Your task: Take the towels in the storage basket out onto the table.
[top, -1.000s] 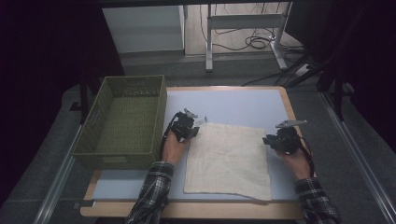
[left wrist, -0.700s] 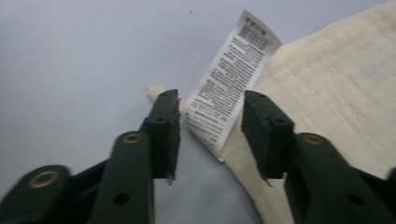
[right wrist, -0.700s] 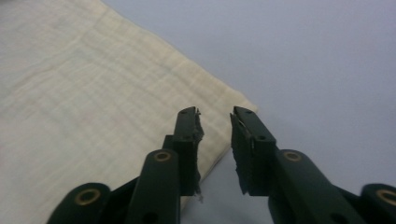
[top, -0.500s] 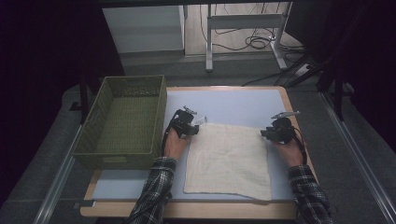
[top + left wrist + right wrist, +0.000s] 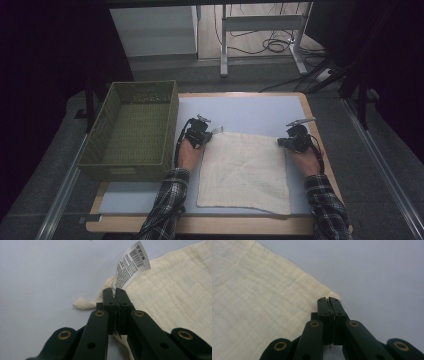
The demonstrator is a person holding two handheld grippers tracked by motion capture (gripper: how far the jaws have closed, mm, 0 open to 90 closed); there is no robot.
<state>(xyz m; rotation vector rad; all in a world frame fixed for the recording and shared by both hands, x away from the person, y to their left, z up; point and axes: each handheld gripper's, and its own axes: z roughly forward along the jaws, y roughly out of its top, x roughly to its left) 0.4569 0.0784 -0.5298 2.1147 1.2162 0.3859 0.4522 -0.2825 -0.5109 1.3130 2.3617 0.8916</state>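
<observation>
A cream cloth (image 5: 245, 170) lies flat on the pale blue table top (image 5: 250, 107). My left gripper (image 5: 212, 133) is at its far left corner, where a white barcode tag (image 5: 131, 265) stands up. In the left gripper view the gripper (image 5: 115, 290) has just closed, and its jaws now pinch that corner of the cloth (image 5: 175, 290). My right gripper (image 5: 281, 141) is at the far right corner. Its jaws have also just closed, and in the right gripper view the gripper (image 5: 328, 299) grips the tip of the cloth (image 5: 249, 302).
A green woven basket (image 5: 140, 85) stands on the left of the table, right beside my left hand. Bare table top lies beyond the cloth. Desk legs and cables (image 5: 270, 45) are on the floor behind the table.
My right hand has moved left and a little farther away, onto the cloth's far right corner. The left hand has stayed at the far left corner.
</observation>
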